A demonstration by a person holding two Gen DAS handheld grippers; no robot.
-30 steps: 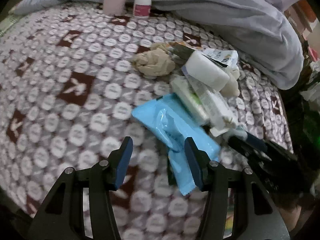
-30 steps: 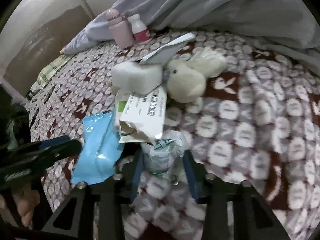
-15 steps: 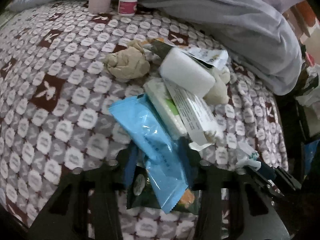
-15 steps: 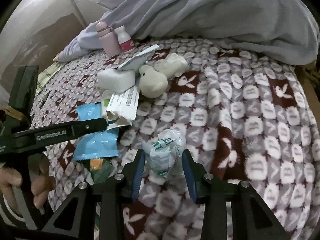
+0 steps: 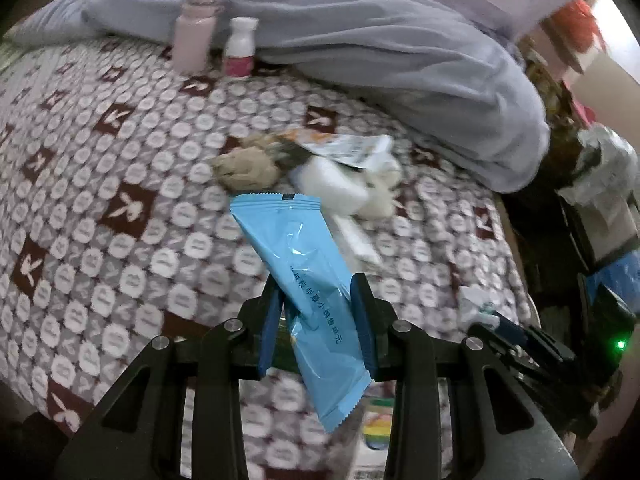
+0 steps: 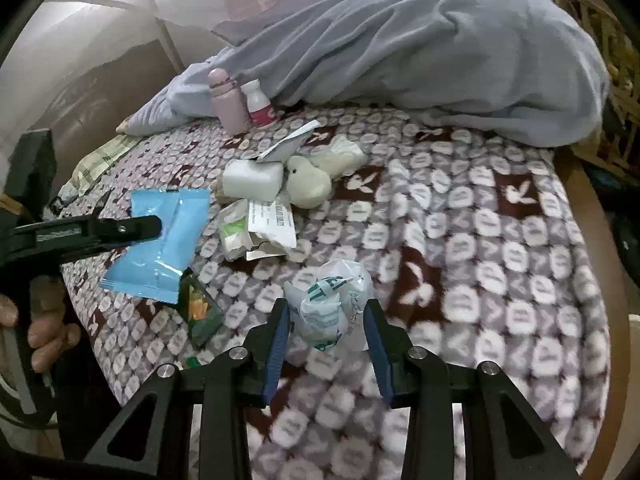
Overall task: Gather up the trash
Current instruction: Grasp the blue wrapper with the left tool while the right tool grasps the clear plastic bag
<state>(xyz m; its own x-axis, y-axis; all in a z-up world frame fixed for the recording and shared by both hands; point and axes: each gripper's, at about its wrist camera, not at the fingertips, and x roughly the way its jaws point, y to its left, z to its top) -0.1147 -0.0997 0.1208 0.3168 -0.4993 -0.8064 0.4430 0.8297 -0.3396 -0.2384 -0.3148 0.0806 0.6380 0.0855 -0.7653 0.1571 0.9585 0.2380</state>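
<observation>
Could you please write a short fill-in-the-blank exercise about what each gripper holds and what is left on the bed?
1. The left gripper is shut on a ____ wrapper.
2. The right gripper is shut on a crumpled clear plastic ____ with green print.
3. The pink bottle and the small white bottle stand ____ in front of the grey blanket.
4. A dark green snack packet lies beside the blue wrapper's ____ end.

Missing words: blue; bag; upright; lower
</observation>
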